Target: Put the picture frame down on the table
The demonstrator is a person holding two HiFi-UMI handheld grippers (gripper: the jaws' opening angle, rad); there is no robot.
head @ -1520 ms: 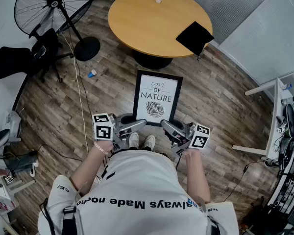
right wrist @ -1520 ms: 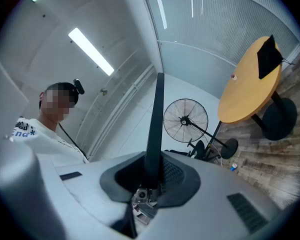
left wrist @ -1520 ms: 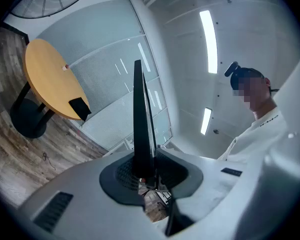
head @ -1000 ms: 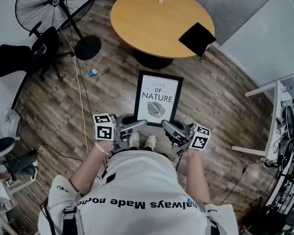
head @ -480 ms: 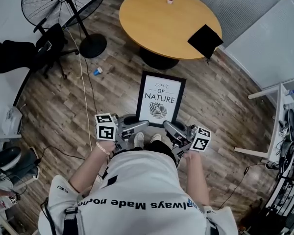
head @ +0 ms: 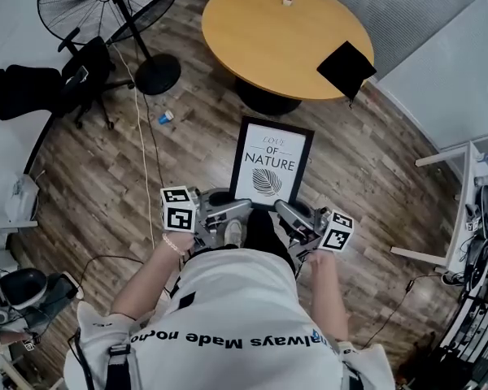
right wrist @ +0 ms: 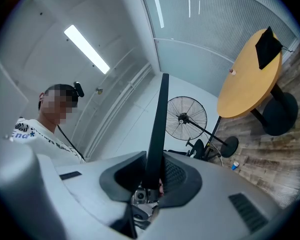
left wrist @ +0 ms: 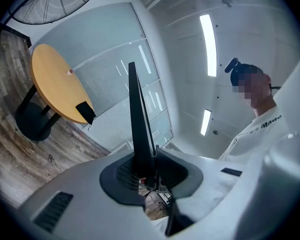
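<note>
A black picture frame (head: pixel 272 162) with a white leaf print reading "NATURE" is held flat, face up, in front of the person above the wood floor. My left gripper (head: pixel 240 207) is shut on its near left corner. My right gripper (head: pixel 283 210) is shut on its near right corner. In the left gripper view the picture frame (left wrist: pixel 137 124) shows edge-on, clamped between the jaws of the left gripper (left wrist: pixel 147 171). In the right gripper view the picture frame (right wrist: pixel 157 129) is likewise edge-on in the right gripper (right wrist: pixel 152 179). The round wooden table (head: pixel 285 39) stands ahead.
A black square object (head: pixel 346 69) and a small red-and-white item (head: pixel 288 0) lie on the table. A standing fan (head: pixel 110 10) and a dark chair (head: pixel 73 80) are at the left, with a cable (head: pixel 150 177) on the floor. White furniture (head: pixel 464 210) stands at the right.
The table and the floor items have shifted right and slightly down in the head view as the person steps toward the table. Both grippers keep hold of the frame.
</note>
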